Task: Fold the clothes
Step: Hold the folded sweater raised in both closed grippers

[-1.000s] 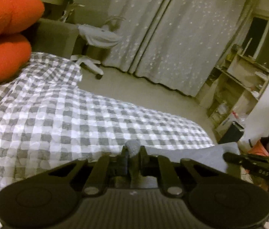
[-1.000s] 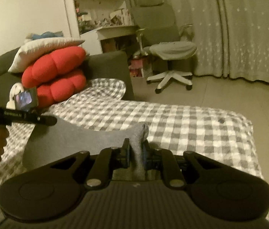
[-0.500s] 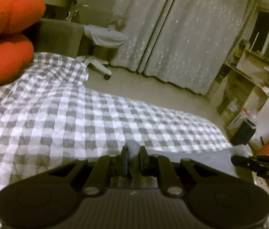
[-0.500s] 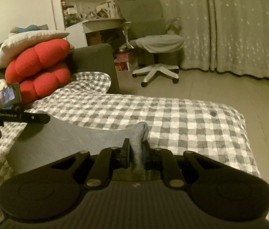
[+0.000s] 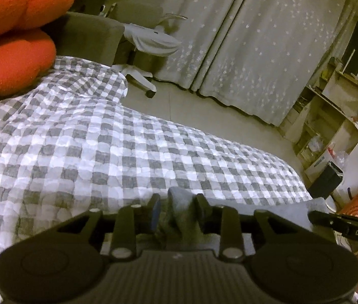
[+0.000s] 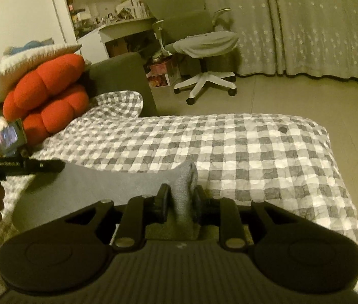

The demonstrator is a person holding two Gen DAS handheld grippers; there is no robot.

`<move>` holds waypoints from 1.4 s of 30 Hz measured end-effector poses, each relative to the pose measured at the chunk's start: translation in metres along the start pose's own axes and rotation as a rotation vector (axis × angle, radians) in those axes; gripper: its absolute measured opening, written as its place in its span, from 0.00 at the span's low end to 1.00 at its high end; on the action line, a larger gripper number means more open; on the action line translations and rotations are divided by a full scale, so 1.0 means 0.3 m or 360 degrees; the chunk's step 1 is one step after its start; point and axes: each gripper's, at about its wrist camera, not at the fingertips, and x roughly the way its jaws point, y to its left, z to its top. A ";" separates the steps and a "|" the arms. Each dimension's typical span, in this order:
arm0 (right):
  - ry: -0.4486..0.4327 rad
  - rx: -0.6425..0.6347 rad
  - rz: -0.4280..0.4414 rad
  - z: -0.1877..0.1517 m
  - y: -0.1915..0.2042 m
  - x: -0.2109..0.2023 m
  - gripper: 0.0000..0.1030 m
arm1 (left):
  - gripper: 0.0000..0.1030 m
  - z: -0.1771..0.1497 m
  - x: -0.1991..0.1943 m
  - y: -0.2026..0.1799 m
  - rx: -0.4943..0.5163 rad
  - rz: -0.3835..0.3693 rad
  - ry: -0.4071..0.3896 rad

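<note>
Both tools are opening. The left tool and right tool have the grey cloth between their fingers, low in the frame over the checked bed. Let go unevenly, it could bunch up.

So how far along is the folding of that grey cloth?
Little looks done: the grey cloth hangs stretched between both claws over the checked blanket, no fold visible. In hand: left claw and right claw are both opening, cloth between them. Left: laying and folding it.
</note>
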 end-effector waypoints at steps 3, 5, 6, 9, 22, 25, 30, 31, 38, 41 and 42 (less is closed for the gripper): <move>0.0006 0.0000 -0.0003 0.003 -0.001 0.000 0.24 | 0.31 0.001 -0.008 0.011 -0.0021 0.0000 -0.0003; 0.0015 0.0001 -0.0002 0.003 -0.002 0.000 0.24 | 0.33 0.005 -0.017 0.022 -0.0048 0.0001 -0.0001; 0.0023 0.0008 -0.0003 0.003 -0.006 -0.003 0.26 | 0.34 0.006 -0.022 0.025 -0.0058 0.0003 0.0002; 0.0063 0.0032 -0.0013 -0.001 -0.020 -0.008 0.35 | 0.35 0.008 -0.034 0.028 -0.0067 0.0008 0.0001; 0.0053 -0.0018 0.0001 -0.001 0.004 0.014 0.15 | 0.11 -0.023 0.013 -0.020 0.0114 -0.0048 0.0020; 0.0009 -0.0130 0.0035 -0.010 0.044 -0.015 0.14 | 0.10 -0.024 -0.022 -0.023 0.0125 -0.0072 0.0011; -0.0014 -0.0372 0.0162 -0.070 0.110 -0.076 0.13 | 0.09 -0.057 -0.096 -0.032 0.0143 -0.0078 0.0007; -0.0014 -0.0407 0.0179 -0.077 0.118 -0.085 0.13 | 0.09 -0.064 -0.111 -0.032 0.0145 -0.0079 0.0001; -0.0067 -0.0340 0.0116 -0.043 0.091 -0.079 0.13 | 0.10 -0.054 -0.119 -0.041 0.0142 -0.0048 -0.0042; -0.0081 -0.0235 0.0065 -0.013 0.063 -0.058 0.13 | 0.10 -0.039 -0.072 -0.051 0.0142 -0.0005 -0.0039; -0.0063 -0.0193 0.0046 -0.005 0.053 -0.042 0.13 | 0.10 -0.033 -0.050 -0.050 0.0128 0.0010 -0.0030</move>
